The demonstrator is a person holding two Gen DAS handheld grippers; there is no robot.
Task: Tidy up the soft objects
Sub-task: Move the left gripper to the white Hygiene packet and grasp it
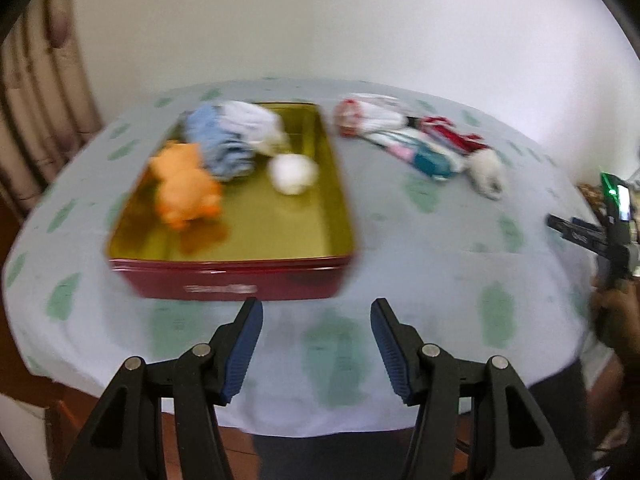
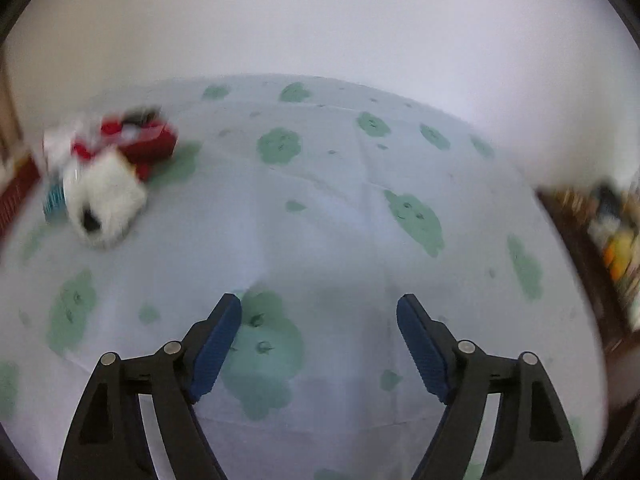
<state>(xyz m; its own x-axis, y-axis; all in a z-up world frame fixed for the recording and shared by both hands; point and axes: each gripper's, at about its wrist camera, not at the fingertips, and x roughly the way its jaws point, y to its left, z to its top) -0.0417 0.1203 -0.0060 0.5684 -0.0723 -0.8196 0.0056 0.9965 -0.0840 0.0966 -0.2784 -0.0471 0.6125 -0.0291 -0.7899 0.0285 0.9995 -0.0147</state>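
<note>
Both tongs are spread and hold nothing: left gripper (image 1: pixel 316 308) hovers near the tin (image 1: pixel 228 280), right gripper (image 2: pixel 319 306) over bare cloth (image 2: pixel 320 208). The loose toys (image 1: pixel 420 144) lie right of the tin, strung far-left to near-right, far-left of the right gripper, likely the nearer.

right gripper (image 2: pixel 319 308) spread, empty | white plush (image 2: pixel 106 200) far left on tablecloth (image 2: pixel 340 220)
</note>
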